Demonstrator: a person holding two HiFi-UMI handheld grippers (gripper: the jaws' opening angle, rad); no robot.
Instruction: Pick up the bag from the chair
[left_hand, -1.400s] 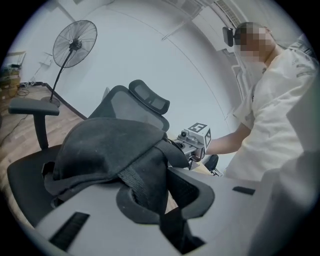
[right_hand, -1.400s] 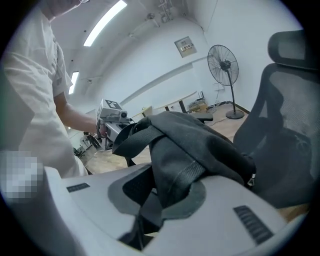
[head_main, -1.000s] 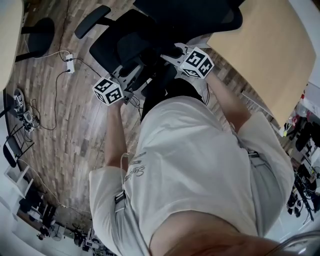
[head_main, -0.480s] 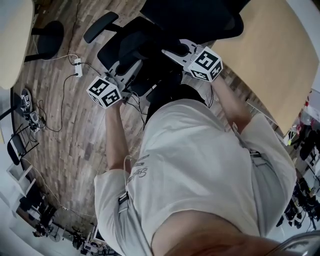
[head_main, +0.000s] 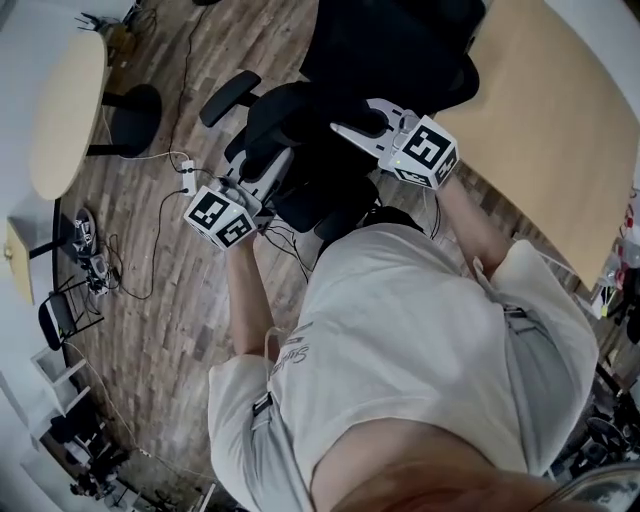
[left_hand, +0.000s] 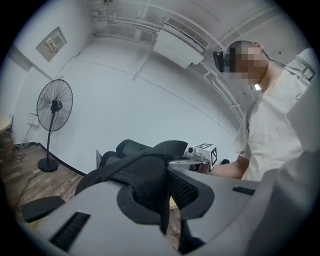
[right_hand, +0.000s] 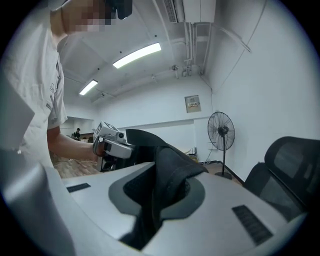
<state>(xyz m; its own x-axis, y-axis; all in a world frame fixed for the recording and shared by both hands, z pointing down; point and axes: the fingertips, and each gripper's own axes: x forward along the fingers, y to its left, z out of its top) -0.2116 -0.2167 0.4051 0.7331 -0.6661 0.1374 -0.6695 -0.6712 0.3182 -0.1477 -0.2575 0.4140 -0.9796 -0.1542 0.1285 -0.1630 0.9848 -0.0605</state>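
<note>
The black bag (head_main: 300, 130) hangs between my two grippers in front of the black office chair (head_main: 400, 50). In the head view my left gripper (head_main: 262, 182) holds its left side and my right gripper (head_main: 352, 127) its upper right. Seen from the left gripper view, the left gripper (left_hand: 167, 195) is shut on a black strap of the bag (left_hand: 142, 162), with the right gripper's marker cube (left_hand: 205, 150) beyond. The right gripper view has the right gripper (right_hand: 160, 195) shut on a fold of the bag's fabric (right_hand: 172, 160). Whether the bag's bottom touches the seat is hidden.
A light wooden table (head_main: 540, 110) stands at the right behind the chair. A round table (head_main: 65, 120), a power strip (head_main: 185, 175) and cables lie on the wood floor at the left. The chair's armrest (head_main: 228, 97) sticks out left. A standing fan (left_hand: 54, 107) is by the wall.
Both grippers keep their hold on the bag. The head view has swung, so chair, bag and grippers sit lower and further right in it; more floor shows at the left.
</note>
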